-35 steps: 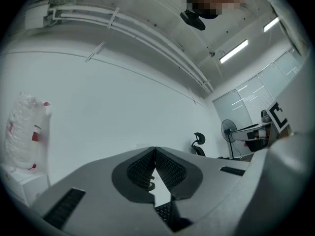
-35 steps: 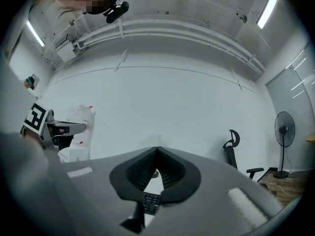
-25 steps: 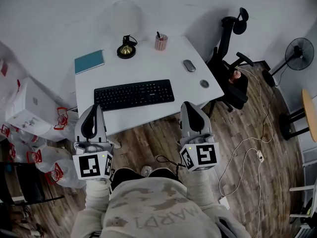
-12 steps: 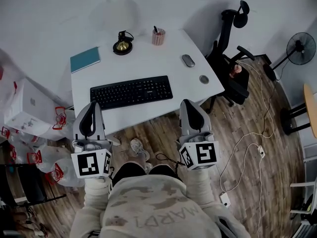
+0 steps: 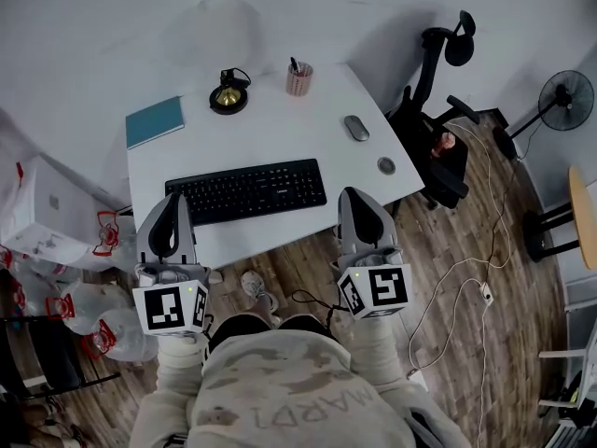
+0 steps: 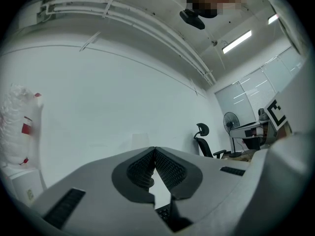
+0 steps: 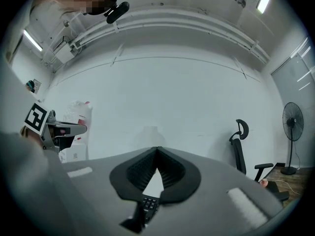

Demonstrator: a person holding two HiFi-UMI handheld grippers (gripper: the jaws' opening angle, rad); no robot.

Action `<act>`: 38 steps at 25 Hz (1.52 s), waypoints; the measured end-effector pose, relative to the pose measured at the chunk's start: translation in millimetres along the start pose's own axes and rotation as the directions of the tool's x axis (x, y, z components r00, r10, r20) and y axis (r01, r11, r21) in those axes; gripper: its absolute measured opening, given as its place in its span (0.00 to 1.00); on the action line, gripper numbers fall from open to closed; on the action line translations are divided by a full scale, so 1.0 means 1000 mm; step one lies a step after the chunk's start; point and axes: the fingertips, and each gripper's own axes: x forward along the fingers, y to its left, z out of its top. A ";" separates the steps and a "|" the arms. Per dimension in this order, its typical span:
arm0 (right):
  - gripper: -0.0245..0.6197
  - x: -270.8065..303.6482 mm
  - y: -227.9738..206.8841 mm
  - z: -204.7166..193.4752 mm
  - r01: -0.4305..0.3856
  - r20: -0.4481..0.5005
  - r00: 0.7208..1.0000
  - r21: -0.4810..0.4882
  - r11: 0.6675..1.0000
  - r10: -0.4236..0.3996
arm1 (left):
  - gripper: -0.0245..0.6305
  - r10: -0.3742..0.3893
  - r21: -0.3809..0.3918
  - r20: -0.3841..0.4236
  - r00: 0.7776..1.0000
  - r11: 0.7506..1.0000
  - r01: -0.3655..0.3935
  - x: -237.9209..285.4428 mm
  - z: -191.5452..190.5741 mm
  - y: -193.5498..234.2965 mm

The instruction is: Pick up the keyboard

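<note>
The black keyboard (image 5: pixel 247 190) lies flat near the front of the white desk (image 5: pixel 270 124). My left gripper (image 5: pixel 173 200) is shut and empty; it points level at the desk's front edge, just short of the keyboard's left end. My right gripper (image 5: pixel 354 195) is also shut and empty, and reaches the front edge just right of the keyboard's right end. In the left gripper view the closed pads (image 6: pixel 147 168) meet at a point, and keyboard keys (image 6: pixel 164 213) show below them. The right gripper view has the same closed pads (image 7: pixel 167 170) over a strip of keys (image 7: pixel 147 204).
On the desk are a teal notebook (image 5: pixel 155 120), a black and gold lamp base (image 5: pixel 228 96), a pen cup (image 5: pixel 299 78), a mouse (image 5: pixel 356 127) and a small round disc (image 5: pixel 386 165). An office chair (image 5: pixel 438 147), a fan (image 5: pixel 564 101) and floor cables (image 5: pixel 485 292) are at the right. Bags (image 5: pixel 56 297) lie at the left.
Both grippers have moved forward toward the desk together. Their tips now overlap its front edge beside the keyboard's ends. Both have stayed shut.
</note>
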 end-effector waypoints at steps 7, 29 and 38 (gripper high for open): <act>0.05 0.048 -0.009 -0.018 -0.033 -0.040 0.999 0.022 0.999 0.034 | 0.05 0.035 -0.004 -0.044 0.998 0.999 -0.035 0.030 -0.018 0.024; 0.05 0.122 -0.038 -0.161 -0.027 -0.376 0.924 0.131 0.991 0.075 | 0.05 0.094 -0.039 -0.356 0.930 0.993 -0.116 0.067 -0.152 0.062; 0.13 0.138 -0.054 -0.207 -0.003 -0.488 0.868 0.189 0.982 0.097 | 0.15 0.038 -0.085 -0.518 0.854 0.992 -0.096 0.073 -0.212 0.074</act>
